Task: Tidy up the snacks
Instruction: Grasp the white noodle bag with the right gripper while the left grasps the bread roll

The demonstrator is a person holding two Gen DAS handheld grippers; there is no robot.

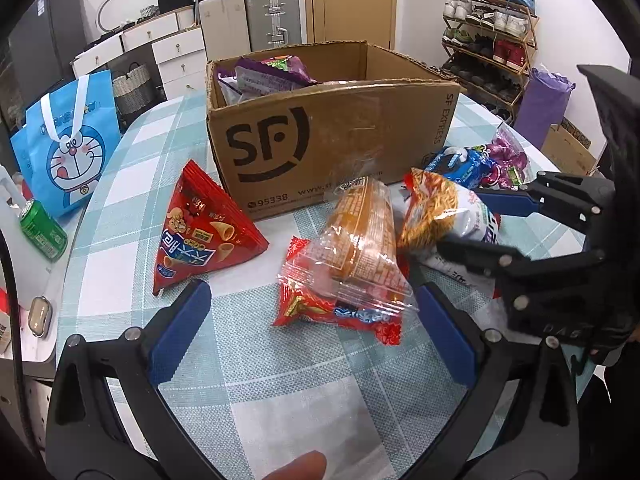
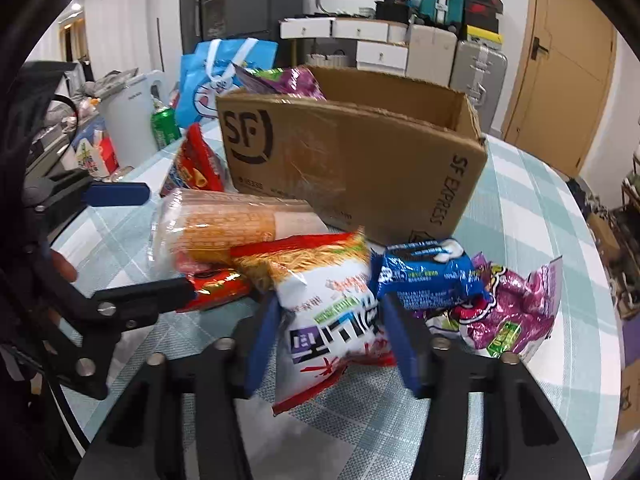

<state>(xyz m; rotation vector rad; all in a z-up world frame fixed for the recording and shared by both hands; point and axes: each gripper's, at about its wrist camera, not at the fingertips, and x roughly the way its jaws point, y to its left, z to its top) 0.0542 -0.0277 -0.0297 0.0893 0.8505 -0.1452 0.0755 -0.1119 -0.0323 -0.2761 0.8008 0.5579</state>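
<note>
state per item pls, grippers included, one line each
left gripper: open, jaws either side of the clear-wrapped snack, not pressing.
right gripper: shut on the white noodle bag.
clear-wrapped snack: lying on the table, sealed.
red triangular bag: lying on the table, untouched.
cardboard box: open-topped, purple packet inside.
blue packet: on the table beside the box.
green can: standing, off to the side.
</note>
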